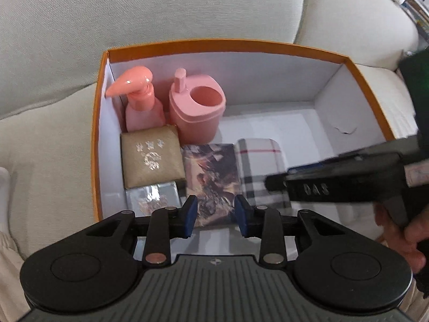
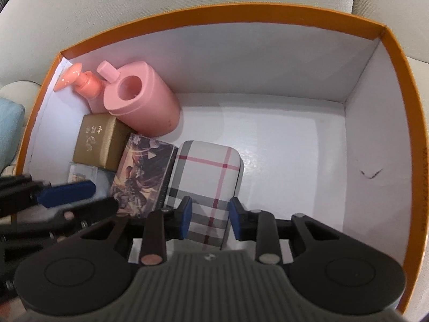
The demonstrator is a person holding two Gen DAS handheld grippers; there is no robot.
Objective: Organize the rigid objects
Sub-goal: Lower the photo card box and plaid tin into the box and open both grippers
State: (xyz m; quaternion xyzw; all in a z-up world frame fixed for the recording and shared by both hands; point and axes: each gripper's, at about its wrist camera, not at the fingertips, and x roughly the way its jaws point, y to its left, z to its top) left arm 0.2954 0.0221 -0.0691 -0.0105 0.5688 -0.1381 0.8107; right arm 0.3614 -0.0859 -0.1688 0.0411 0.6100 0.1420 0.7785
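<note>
An orange box (image 1: 214,44) (image 2: 214,13) with a white inside sits on a sofa. Along its left side stand a pink pump bottle (image 1: 142,102) (image 2: 85,83) and a pink holder (image 1: 195,112) (image 2: 144,104). Nearer lie a gold box (image 1: 151,158) (image 2: 99,142), a silver box (image 1: 152,197) (image 2: 80,173), a picture-printed box (image 1: 209,169) (image 2: 142,171) and a plaid case (image 1: 257,161) (image 2: 206,169). My left gripper (image 1: 215,218) hangs open above the near end of the picture box. Over the near end of the plaid case my right gripper (image 2: 211,218) is open, its pads not pressing on it.
The right half of the box floor (image 2: 295,147) is bare white card. Cream sofa cushions (image 1: 134,13) surround the box. A light blue cushion (image 2: 8,128) lies at the left. A person's hand (image 1: 410,230) holds the right gripper. Books (image 1: 418,8) stand at the top right.
</note>
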